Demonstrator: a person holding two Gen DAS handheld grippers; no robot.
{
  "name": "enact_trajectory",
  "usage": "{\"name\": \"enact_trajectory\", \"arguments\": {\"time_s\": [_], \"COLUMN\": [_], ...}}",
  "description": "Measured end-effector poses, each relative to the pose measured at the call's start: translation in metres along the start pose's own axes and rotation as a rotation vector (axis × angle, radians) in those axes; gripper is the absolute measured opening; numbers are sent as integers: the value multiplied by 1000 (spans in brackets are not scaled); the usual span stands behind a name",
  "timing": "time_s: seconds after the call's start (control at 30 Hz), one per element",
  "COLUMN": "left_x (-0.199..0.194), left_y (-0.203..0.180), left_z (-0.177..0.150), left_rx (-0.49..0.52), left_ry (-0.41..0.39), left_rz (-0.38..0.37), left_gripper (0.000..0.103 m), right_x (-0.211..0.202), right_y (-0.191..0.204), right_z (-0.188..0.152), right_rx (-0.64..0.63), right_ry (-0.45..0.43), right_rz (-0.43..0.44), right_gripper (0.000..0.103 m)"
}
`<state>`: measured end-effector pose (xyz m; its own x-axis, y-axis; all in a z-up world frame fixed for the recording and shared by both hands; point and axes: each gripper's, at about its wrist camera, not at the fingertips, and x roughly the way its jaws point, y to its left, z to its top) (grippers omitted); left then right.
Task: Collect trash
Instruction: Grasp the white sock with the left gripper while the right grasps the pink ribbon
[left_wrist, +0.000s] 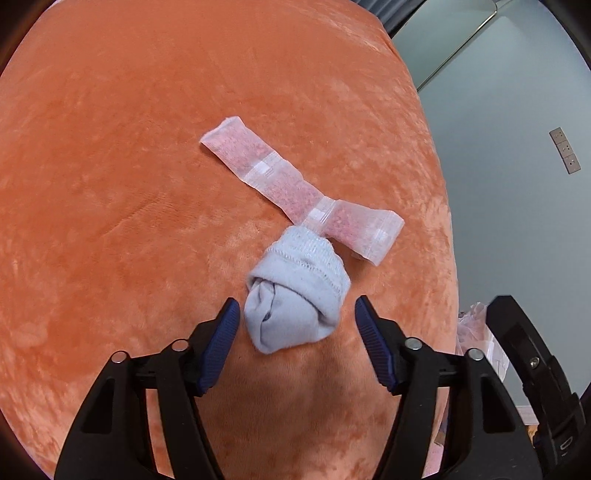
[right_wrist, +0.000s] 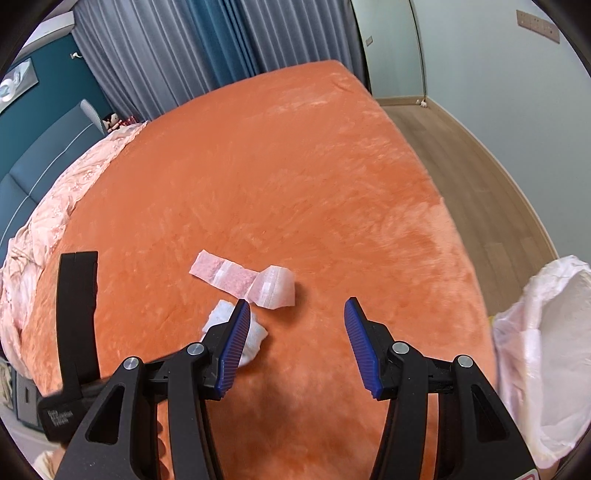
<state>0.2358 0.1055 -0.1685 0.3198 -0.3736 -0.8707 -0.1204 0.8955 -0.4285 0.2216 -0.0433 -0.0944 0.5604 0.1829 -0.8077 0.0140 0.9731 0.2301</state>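
Note:
A rolled light-blue sock (left_wrist: 295, 291) lies on the orange bed cover (left_wrist: 147, 166). A strip of pink-and-white sachet packets (left_wrist: 295, 188) lies just beyond it, touching it. My left gripper (left_wrist: 297, 314) is open, low over the bed, with its blue fingers on either side of the sock's near end. In the right wrist view the sock (right_wrist: 255, 332) is partly hidden behind the left finger, and the packet strip (right_wrist: 251, 282) lies beyond it. My right gripper (right_wrist: 295, 314) is open and empty above the bed, to the right of the sock.
A white plastic bag (right_wrist: 546, 354) hangs open off the bed's right edge. A pink quilt (right_wrist: 62, 199) is bunched along the bed's left side by a blue headboard (right_wrist: 33, 162). Wooden floor (right_wrist: 461, 155) and curtains (right_wrist: 184, 44) lie beyond.

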Motion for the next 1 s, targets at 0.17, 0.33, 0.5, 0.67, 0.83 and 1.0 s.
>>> {"name": "enact_trajectory", "arguments": {"time_s": [0.17, 0.33, 0.5, 0.67, 0.83, 1.0], "left_x": [12, 3, -13, -26, -44, -65], "left_y": [10, 23, 35, 43, 34, 7], "left_z": [4, 7, 13, 17, 19, 14], "left_rx": [-10, -25, -25, -24, -6, 37], "left_ry": [26, 9, -38, -63, -98, -133], "left_rz": [-28, -48, -13, 23, 31, 2], "left_gripper": [31, 26, 25, 25, 25, 25], "right_x": [32, 65, 95, 101, 67, 8], "right_y": [7, 14, 23, 31, 33, 21], "right_z": [6, 10, 8, 2, 9, 25], "right_rx": [14, 22, 32, 23, 6, 34], "right_ry": [38, 81, 128, 142, 71, -38], "right_rz": [18, 43, 59, 73, 86, 106], "right_gripper": [52, 52, 29, 6, 4, 4]}}
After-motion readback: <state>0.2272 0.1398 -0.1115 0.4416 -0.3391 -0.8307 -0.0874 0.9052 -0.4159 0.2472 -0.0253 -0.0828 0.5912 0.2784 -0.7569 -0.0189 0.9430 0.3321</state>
